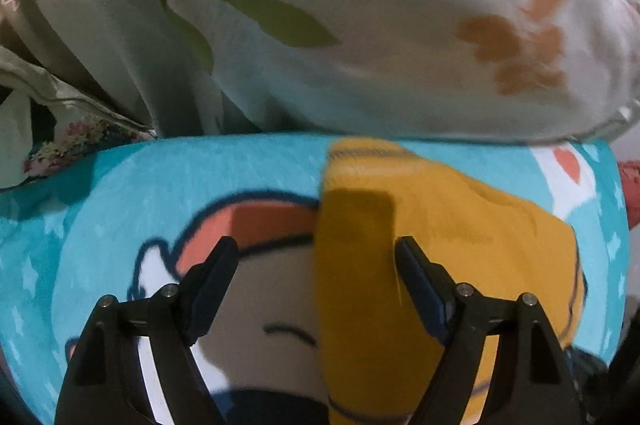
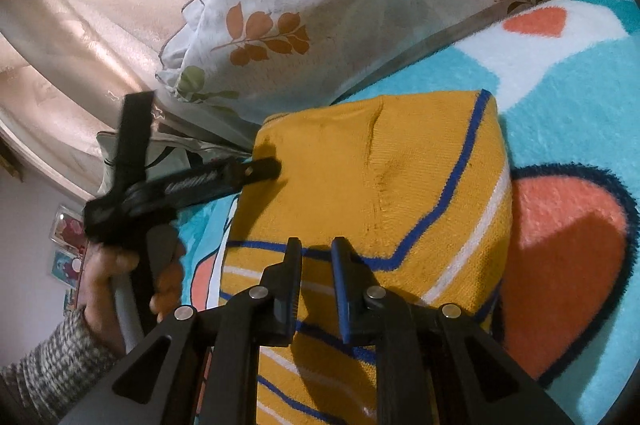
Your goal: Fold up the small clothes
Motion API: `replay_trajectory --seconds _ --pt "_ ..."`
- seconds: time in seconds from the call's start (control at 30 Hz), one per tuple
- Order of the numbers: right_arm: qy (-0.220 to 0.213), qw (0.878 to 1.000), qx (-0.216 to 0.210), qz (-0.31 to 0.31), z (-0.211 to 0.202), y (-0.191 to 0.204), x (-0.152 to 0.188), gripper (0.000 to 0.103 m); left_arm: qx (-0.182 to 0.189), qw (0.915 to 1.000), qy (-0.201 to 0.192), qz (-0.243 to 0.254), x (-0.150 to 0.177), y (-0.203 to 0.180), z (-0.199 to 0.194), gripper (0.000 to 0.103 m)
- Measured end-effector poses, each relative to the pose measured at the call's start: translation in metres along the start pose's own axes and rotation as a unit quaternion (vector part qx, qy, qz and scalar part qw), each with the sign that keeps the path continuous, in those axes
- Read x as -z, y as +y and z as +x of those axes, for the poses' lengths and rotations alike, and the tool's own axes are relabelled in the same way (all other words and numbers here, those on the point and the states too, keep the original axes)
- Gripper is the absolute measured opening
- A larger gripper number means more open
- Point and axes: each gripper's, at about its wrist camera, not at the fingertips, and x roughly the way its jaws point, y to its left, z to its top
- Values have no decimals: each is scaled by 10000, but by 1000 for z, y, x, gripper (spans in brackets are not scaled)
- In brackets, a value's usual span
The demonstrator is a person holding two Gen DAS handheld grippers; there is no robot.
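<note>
A small mustard-yellow knit garment (image 2: 400,177) with blue and white stripes lies folded on a turquoise cartoon blanket (image 2: 568,73). In the left wrist view the garment (image 1: 440,225) sits right of centre. My left gripper (image 1: 316,249) is open and empty, its right finger over the garment's left part. In the right wrist view the left gripper (image 2: 264,169) reaches in from the left and touches the garment's far left edge. My right gripper (image 2: 318,245) hovers over the garment's near striped part, jaws a narrow gap apart, holding nothing.
A white pillow with orange and green leaf print (image 2: 320,5) lies just behind the garment and shows in the left wrist view (image 1: 400,45). Beige curtain cloth (image 2: 80,45) hangs at the left. The person's left hand and grey sleeve (image 2: 100,285) are at lower left.
</note>
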Motion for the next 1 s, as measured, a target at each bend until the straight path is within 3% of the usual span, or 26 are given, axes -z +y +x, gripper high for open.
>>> replay_trajectory --seconds 0.2,0.37,0.5,0.63,0.87,1.0 --pt "-10 10000 -12 -38 -1 0 0 14 -11 9996 -39 -265 -17 16 7 80" --pt "-36 9999 -146 8 -2 -5 0 14 75 9981 -332 -516 2 27 -32 80" --pt "-76 9997 -238 59 -4 -10 2 14 227 9974 -572 -372 41 16 -69 80" --pt "-118 9995 -278 37 -6 -12 5 14 9 9988 -447 -209 84 9 -66 80" --pt "-110 9996 -246 8 -10 -12 6 14 53 9959 -165 -892 141 39 -53 77" --pt "-125 9997 -220 -32 -11 -10 5 14 95 9950 50 -995 172 41 -51 73"
